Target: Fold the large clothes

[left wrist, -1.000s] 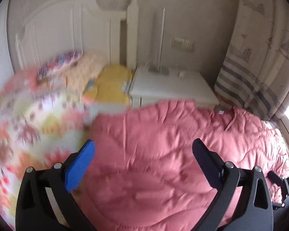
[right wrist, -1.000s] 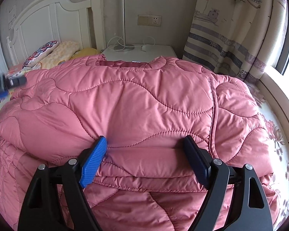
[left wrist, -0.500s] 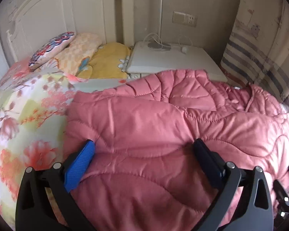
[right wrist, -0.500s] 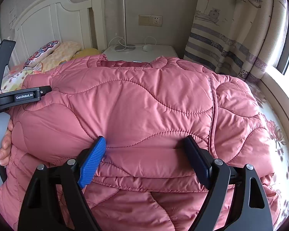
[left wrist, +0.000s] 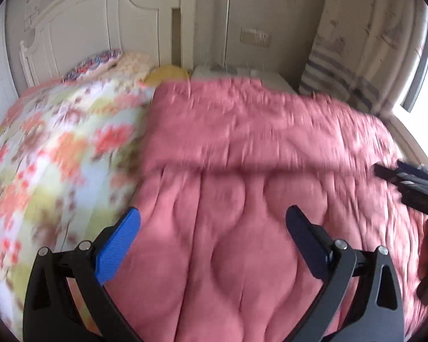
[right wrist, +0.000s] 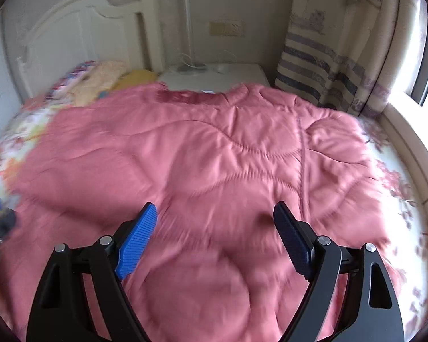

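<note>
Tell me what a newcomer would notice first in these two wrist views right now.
The big pink quilted coat spread over the bed fills the middle of both views. The left gripper and right gripper hang open over its near part, gripping nothing. To the coat's left lies a floral bedspread, with a white headboard behind.

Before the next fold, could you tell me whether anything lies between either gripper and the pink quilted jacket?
Nothing visible does. The left gripper and right gripper are both open directly over the pink quilted jacket, which lies uncovered on the floral bedspread.
</note>
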The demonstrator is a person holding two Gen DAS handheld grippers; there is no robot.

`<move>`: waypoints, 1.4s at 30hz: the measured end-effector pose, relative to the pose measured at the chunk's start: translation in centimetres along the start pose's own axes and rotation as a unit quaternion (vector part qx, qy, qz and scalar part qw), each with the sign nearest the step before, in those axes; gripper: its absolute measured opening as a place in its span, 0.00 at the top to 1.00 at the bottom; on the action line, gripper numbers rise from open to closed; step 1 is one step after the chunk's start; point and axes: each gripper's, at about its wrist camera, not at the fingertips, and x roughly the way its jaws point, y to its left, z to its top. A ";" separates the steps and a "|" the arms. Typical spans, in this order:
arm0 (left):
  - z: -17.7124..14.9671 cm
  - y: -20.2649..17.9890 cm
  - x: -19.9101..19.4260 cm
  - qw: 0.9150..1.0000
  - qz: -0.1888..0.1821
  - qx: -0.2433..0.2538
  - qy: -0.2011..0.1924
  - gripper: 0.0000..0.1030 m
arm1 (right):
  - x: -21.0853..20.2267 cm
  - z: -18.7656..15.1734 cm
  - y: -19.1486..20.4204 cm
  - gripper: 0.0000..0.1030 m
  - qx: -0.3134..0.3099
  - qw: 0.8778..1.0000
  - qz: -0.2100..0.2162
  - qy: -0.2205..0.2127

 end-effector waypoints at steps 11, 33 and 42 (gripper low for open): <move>-8.4 -1.3 -3.0 0.997 0.030 0.059 0.045 0.02 | -5.4 -11.6 0.0 0.16 -0.055 0.996 0.015 0.071; -16.6 10.3 -9.8 0.998 0.026 -0.056 0.008 0.03 | -20.2 -23.8 -16.9 0.20 0.107 0.994 0.008 -0.025; -17.1 5.5 -8.9 0.997 -0.076 -0.015 0.013 0.26 | -18.1 -26.6 -16.9 0.53 0.096 0.991 0.090 -0.003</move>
